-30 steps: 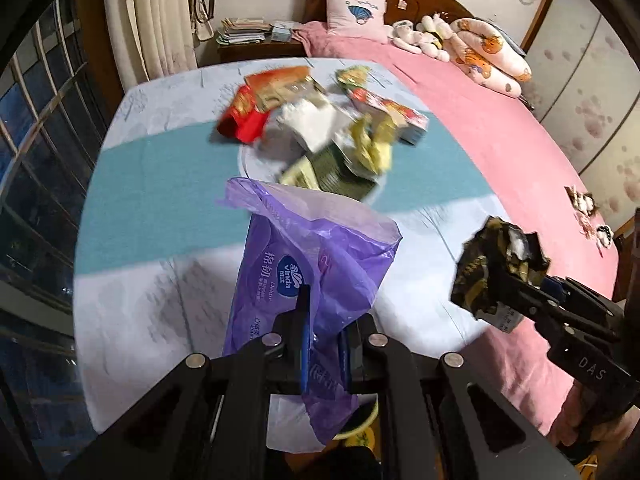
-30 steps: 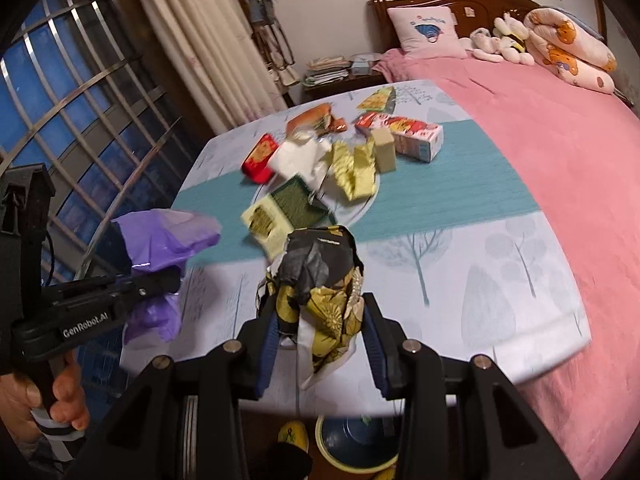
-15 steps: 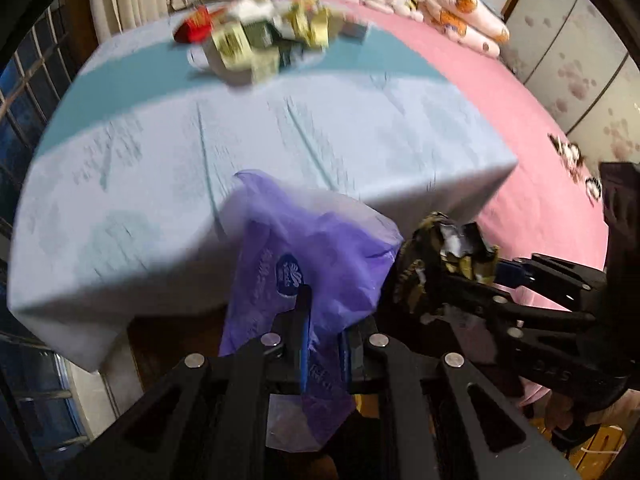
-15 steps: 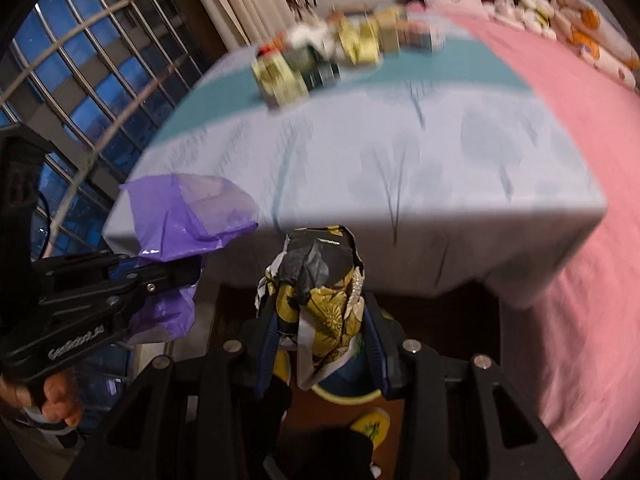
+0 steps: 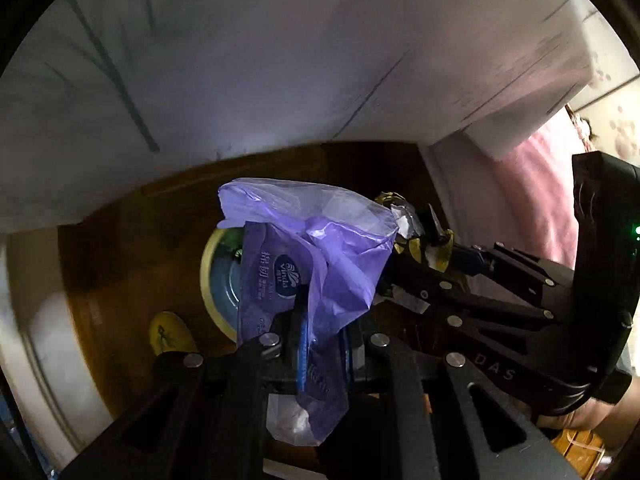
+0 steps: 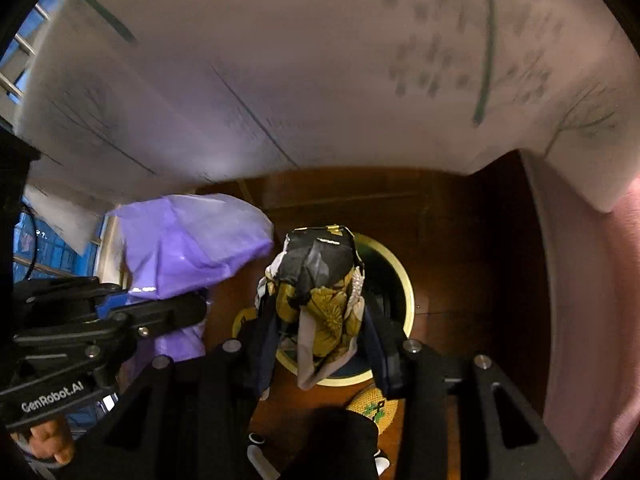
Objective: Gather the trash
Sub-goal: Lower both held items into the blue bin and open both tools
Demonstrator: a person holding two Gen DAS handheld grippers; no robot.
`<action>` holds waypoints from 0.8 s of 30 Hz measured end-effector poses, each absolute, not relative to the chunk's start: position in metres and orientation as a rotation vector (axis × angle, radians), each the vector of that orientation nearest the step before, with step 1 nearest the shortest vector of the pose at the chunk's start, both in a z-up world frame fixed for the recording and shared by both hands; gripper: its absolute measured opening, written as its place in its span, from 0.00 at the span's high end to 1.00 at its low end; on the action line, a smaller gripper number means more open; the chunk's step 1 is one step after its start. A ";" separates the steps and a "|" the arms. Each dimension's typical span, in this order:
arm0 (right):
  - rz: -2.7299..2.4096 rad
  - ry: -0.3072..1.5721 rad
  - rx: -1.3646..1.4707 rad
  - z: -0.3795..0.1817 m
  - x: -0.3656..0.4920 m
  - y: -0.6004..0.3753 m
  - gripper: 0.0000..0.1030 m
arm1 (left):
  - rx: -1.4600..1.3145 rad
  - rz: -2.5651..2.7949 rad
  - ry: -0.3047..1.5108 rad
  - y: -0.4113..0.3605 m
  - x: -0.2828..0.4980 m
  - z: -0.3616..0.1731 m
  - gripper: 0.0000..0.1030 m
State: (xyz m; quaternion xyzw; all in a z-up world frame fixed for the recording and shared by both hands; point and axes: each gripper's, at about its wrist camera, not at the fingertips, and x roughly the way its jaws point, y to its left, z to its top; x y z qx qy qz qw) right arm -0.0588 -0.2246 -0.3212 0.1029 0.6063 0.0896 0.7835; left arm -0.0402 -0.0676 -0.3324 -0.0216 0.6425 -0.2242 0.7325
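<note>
My left gripper (image 5: pixel 324 340) is shut on a crumpled purple tissue-pack wrapper (image 5: pixel 312 256) and points steeply down at the floor. Behind the wrapper a round trash bin (image 5: pixel 208 280) with a yellow rim and blue inside stands on the floor, partly hidden. My right gripper (image 6: pixel 320 344) is shut on a black and yellow crumpled wrapper (image 6: pixel 320 280), which hangs right over the bin's rim (image 6: pixel 404 280). In the right wrist view the left gripper (image 6: pixel 196 304) and the purple wrapper (image 6: pixel 188 240) sit just to the left. The right gripper (image 5: pixel 432 268) shows at the right of the left wrist view.
The hanging white tablecloth (image 6: pixel 320 60) fills the top of both views, with dark wooden floor (image 6: pixel 460 240) below it. A pink bedspread (image 6: pixel 592 300) drops down on the right. A yellow slipper (image 6: pixel 372 404) lies next to the bin. A person's hand (image 6: pixel 48 440) holds the left gripper.
Both grippers have dropped from above the table to below its edge and tipped down toward the floor. The bin has come into view. Each wrapper stays gripped.
</note>
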 end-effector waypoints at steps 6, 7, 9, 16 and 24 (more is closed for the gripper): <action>0.263 1.365 0.162 -0.367 -0.051 -0.223 0.61 | 0.065 -0.516 1.439 -0.065 -0.027 -0.385 0.87; 0.274 1.371 0.146 -0.372 -0.051 -0.221 0.59 | 0.077 -0.524 1.441 -0.065 -0.026 -0.391 0.86; 0.294 1.385 0.122 -0.382 -0.050 -0.218 0.57 | 0.096 -0.536 1.434 -0.065 -0.023 -0.401 0.76; 0.352 1.414 0.117 -0.402 -0.052 -0.210 0.29 | 0.064 -0.562 1.422 -0.073 -0.012 -0.414 0.14; 0.360 1.411 0.104 -0.407 -0.048 -0.212 0.21 | 0.097 -0.549 1.403 -0.069 -0.015 -0.412 0.04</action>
